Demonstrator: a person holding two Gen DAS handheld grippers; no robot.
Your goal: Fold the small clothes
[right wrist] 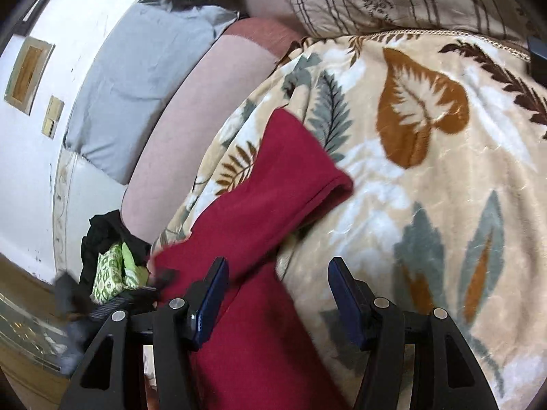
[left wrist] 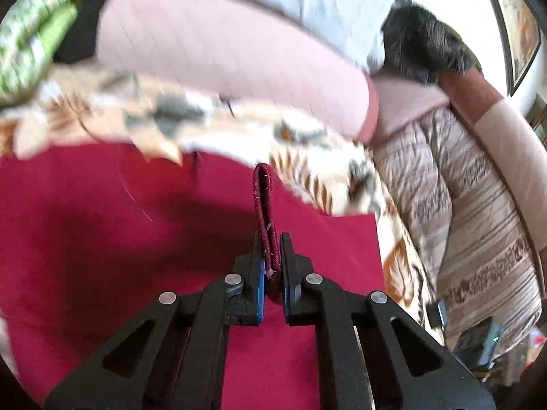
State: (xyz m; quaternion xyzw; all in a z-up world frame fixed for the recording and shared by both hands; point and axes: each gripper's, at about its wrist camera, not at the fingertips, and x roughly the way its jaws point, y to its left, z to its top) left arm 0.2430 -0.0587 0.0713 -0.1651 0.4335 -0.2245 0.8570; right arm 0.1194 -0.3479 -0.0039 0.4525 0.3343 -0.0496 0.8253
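A dark red garment point(left wrist: 119, 232) lies spread on a leaf-patterned blanket point(left wrist: 307, 157). My left gripper point(left wrist: 272, 249) is shut on a folded hem of the red garment, which sticks up as a narrow loop point(left wrist: 262, 198) between the fingers. In the right wrist view the same red garment point(right wrist: 273, 177) stretches from the bottom toward its hemmed end point(right wrist: 328, 184) on the blanket point(right wrist: 427, 171). My right gripper point(right wrist: 277, 273) is open above the garment and holds nothing.
A pink bolster point(left wrist: 222, 48), a grey pillow point(right wrist: 136, 85) and a quilted beige cover point(left wrist: 478, 205) border the blanket. A pile of green patterned and black clothes point(right wrist: 112, 266) lies at the far left. A dark furry thing point(left wrist: 424, 41) sits at the back.
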